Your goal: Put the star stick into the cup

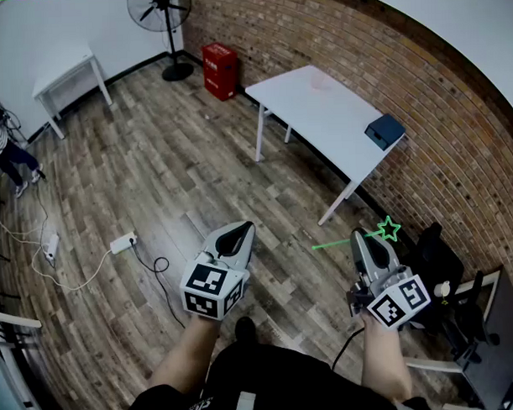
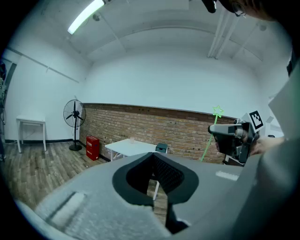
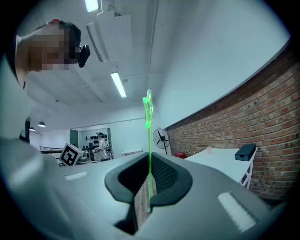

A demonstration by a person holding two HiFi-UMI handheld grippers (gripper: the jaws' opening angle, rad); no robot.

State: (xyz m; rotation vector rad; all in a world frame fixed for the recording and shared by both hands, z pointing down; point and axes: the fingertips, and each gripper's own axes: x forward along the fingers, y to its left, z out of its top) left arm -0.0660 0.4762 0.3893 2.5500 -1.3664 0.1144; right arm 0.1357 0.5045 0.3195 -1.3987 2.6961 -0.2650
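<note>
Right gripper view: fingers [image 3: 201, 197] pinch thin, perhaps plastic star stick [image 3: 149, 140].

A wood floor [image 1: 196, 160] fills the head view. At one o'clock a white table [image 1: 338, 121] stands along the brick wall [image 1: 456, 151]. On it are a clear cup [image 1: 319, 80] at the far end and a dark blue box [image 1: 385, 131] at the near right corner, well apart. A small table [image 1: 67, 74] stands at ten o'clock. A fan [image 1: 168, 26] stands on the floor near twelve, with a red crate [image 1: 221, 71] just to its right by the wall. At nine o'clock a power strip [image 1: 122, 242] and cables [image 1: 74, 280] lie on the boards. A dark chair [image 1: 435, 257] stands near four o'clock.
</note>
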